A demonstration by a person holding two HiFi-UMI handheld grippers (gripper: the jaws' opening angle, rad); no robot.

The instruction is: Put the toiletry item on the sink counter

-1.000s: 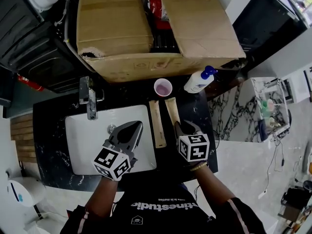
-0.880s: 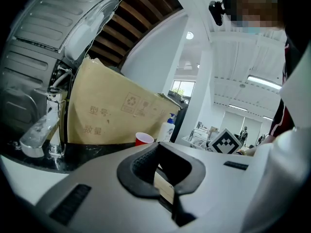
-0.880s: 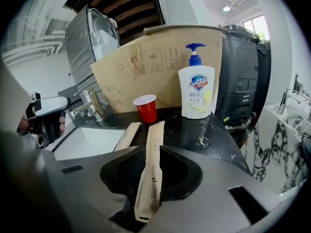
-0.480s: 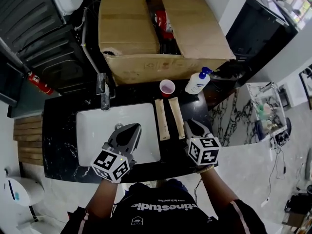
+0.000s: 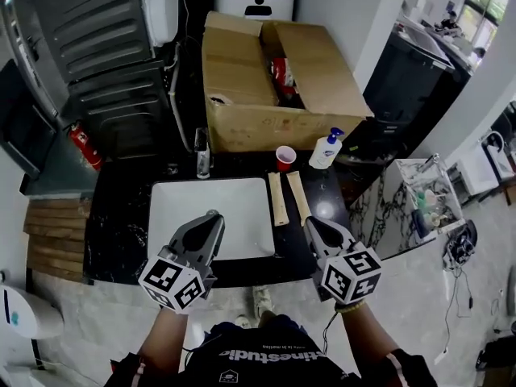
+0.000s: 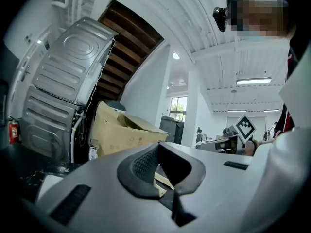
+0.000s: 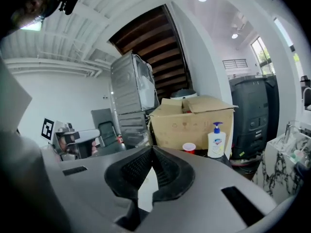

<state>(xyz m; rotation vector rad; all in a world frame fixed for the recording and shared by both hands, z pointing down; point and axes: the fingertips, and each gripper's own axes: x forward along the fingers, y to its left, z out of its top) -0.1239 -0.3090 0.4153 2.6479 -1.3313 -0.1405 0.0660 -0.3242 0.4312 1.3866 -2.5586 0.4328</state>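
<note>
Right gripper (image 5: pixel 311 222) has its jaws closed tip to tip with nothing between them, and its own view (image 7: pixel 151 149) shows the ribbed pads meeting in a point. Ahead of it and slightly to its right, the white pump bottle (image 5: pixel 326 150) with a blue pump head stands upright on the black sink counter (image 5: pixel 121 224), near the counter's back edge. In the right gripper view the bottle (image 7: pixel 216 140) rises just right of a red cup (image 7: pixel 188 147). The cup (image 5: pixel 285 157) sits just beside the bottle, toward the left gripper's side.

Between the cup and the right gripper's tip lie two flat tan packages (image 5: pixel 276 199) side by side on the counter, lengthwise away from the person. Behind the bottle and cup stands an open cardboard box (image 5: pixel 242 79).

Left gripper (image 5: pixel 213 217) is likewise closed and empty, its pads together in its own view (image 6: pixel 158 147). It hangs over the near edge of the white sink basin (image 5: pixel 185 208), with the faucet (image 5: pixel 201 156) straight ahead of it at the basin's far side.
</note>
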